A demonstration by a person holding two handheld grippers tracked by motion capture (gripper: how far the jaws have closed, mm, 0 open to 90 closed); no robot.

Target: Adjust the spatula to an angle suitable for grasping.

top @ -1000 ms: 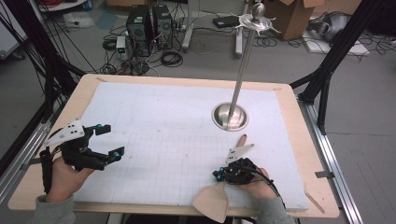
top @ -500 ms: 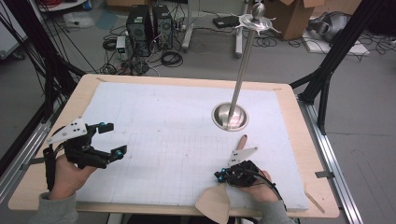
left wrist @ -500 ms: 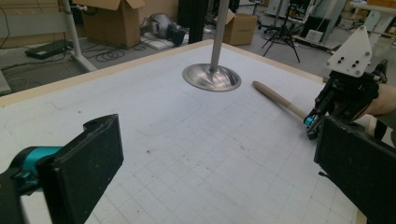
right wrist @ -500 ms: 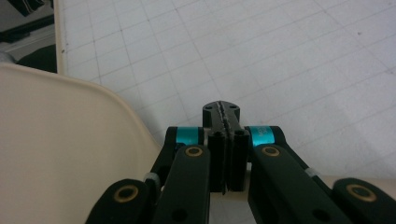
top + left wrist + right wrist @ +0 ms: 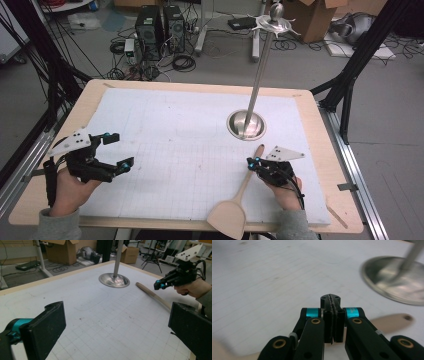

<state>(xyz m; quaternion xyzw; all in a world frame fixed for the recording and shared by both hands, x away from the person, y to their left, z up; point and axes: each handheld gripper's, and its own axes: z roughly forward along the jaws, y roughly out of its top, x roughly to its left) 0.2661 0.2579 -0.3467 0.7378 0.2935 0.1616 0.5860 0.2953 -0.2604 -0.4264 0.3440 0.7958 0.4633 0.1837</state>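
Observation:
A wooden spatula [image 5: 235, 205] lies on the white gridded mat, its blade at the near edge and its handle pointing toward the metal stand. My right gripper [image 5: 252, 161] hovers just right of the handle, shut, with nothing between its pads [image 5: 331, 301]. The handle end with its hole [image 5: 397, 321] shows below and behind the jaws. My left gripper [image 5: 119, 151] rests at the mat's left side, open and empty, its two black fingers [image 5: 47, 325] spread wide. The left gripper view shows the spatula handle [image 5: 152, 293] and the right gripper [image 5: 158, 285] farther off.
A steel stand with a round base [image 5: 246, 125] and a tall pole [image 5: 260, 75] rises right of the mat's centre, close beyond the spatula's handle tip. The mat [image 5: 175, 130] covers a wooden table [image 5: 320, 125]. Cables, computers and boxes lie on the floor behind.
My right gripper has moved away from the near edge along the spatula handle toward the stand and risen slightly, still shut. The left gripper and the spatula have stayed put.

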